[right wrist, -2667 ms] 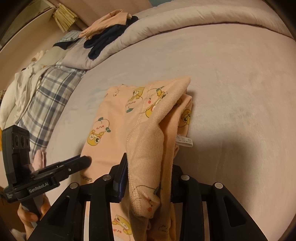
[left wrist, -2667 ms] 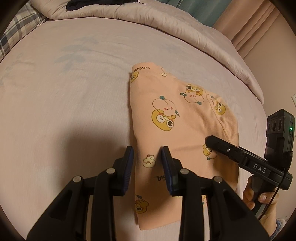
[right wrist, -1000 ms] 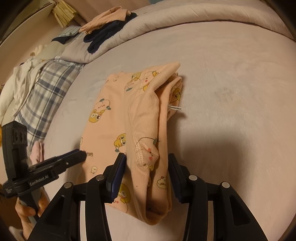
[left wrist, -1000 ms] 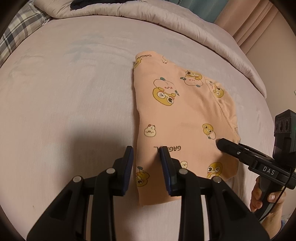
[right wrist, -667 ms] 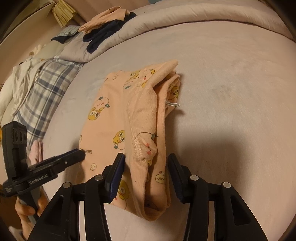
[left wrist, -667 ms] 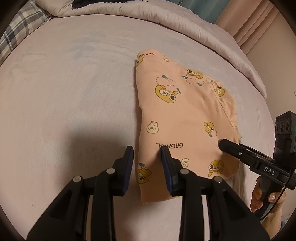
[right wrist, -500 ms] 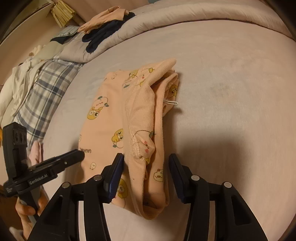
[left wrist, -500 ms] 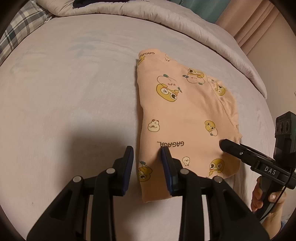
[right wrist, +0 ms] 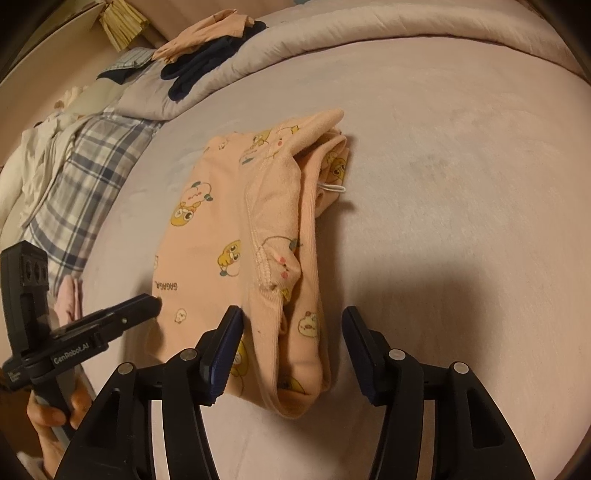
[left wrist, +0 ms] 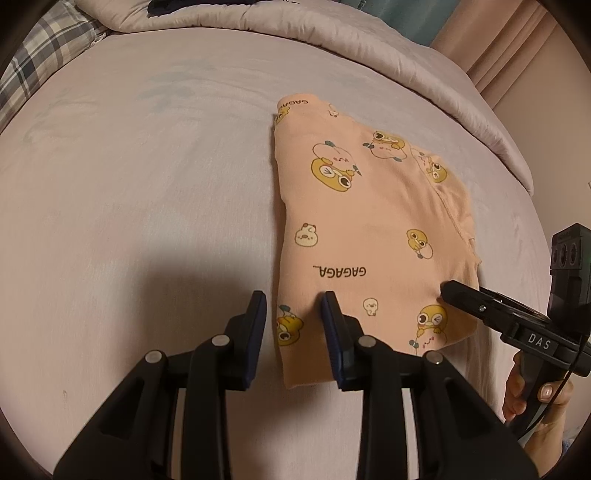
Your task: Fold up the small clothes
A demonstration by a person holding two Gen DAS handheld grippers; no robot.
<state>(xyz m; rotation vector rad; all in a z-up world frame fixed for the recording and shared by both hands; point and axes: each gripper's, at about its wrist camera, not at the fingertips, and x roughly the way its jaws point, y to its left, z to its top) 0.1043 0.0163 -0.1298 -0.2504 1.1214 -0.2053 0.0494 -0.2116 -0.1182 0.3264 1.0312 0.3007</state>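
A small peach garment (left wrist: 362, 229) printed with cartoon ducks and the word GAGAGA lies folded on the pale lilac bed sheet (left wrist: 147, 184). My left gripper (left wrist: 295, 314) stands open astride its near left corner, and the cloth lies flat under the fingers. In the right wrist view the garment (right wrist: 207, 240) shows its thick folded right edge. That edge lies loose between the pads of my right gripper (right wrist: 291, 325), whose jaws are opening and do not press on it. Each view shows the other gripper at the garment's near edge: the right gripper (left wrist: 448, 291) and the left gripper (right wrist: 151, 302).
A rolled duvet (right wrist: 369, 26) runs along the far side of the bed with dark clothes (right wrist: 207, 62) and a peach piece on it. Plaid bedding (right wrist: 85, 158) lies far left. A curtain (left wrist: 509, 48) hangs at the far right. A person's hand (left wrist: 535, 398) holds the right gripper's handle.
The right gripper's jaws have spread and let go of the folded edge, which has sunk onto the bed. The left gripper has kept its place and width.
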